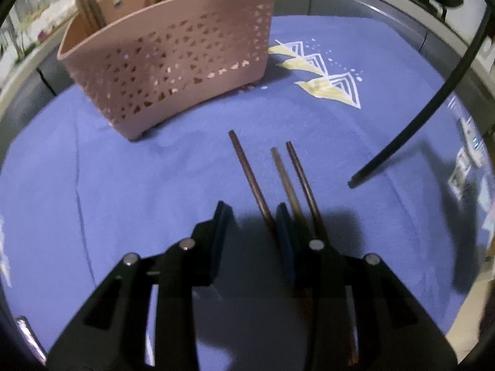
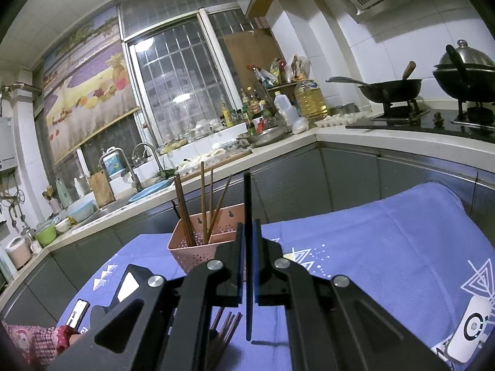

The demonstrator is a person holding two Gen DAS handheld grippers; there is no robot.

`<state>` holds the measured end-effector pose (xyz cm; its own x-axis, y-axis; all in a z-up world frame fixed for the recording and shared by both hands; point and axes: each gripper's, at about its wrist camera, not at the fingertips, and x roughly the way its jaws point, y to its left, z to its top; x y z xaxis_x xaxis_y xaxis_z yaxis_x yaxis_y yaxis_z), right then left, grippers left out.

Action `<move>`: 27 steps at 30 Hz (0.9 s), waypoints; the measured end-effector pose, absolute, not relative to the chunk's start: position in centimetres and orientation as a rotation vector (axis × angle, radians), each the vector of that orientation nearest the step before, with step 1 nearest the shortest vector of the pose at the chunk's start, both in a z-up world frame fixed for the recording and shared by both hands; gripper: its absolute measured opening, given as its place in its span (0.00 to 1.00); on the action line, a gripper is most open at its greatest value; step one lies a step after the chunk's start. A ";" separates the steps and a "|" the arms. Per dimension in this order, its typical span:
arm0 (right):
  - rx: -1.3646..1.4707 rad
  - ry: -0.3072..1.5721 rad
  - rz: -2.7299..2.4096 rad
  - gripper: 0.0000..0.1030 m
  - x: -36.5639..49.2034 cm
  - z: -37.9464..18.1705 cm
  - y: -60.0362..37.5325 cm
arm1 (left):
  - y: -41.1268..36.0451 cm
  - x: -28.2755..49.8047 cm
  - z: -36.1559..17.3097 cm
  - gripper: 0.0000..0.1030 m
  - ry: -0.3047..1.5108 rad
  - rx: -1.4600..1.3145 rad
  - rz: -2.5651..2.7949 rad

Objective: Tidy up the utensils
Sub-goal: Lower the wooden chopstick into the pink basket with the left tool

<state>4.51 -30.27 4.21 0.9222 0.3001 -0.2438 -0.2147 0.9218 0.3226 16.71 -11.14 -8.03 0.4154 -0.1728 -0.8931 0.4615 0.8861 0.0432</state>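
A: Kitchen desk, blue cloth. Left tool?
B: Released, jaws apart above three brown chopsticks lying on cloth.
A: Right tool?
B: Clenched on a black chopstick, upright. Pink basket behind, holding more chopsticks

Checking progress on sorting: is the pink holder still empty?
No. The pink holder already has several chopsticks standing upright in it, leaning at its left end.

Chopsticks lie on cloth before basket.
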 end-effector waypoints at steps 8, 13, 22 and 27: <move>0.289 0.293 0.268 0.05 4.1 4.4 -29.9 | -12.5 19.7 -8.0 0.13 1.062 0.285 -0.432; 0.263 0.283 0.271 0.05 3.2 5.3 -28.9 | -11.5 19.4 -7.3 0.04 1.051 0.226 -0.456; 0.222 0.284 0.322 0.05 3.0 6.7 -25.6 | -6.2 13.9 0.7 0.04 0.801 0.046 -0.564; 0.197 0.274 0.354 0.05 3.1 7.7 -23.1 | -3.9 12.2 5.1 0.04 0.669 0.002 -0.553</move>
<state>3.08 -23.15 7.73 0.9018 0.3666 -0.2289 -0.3137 0.9195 0.2371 12.18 -3.95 5.15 0.6461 -0.4855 -0.5889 0.4868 0.8564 -0.1719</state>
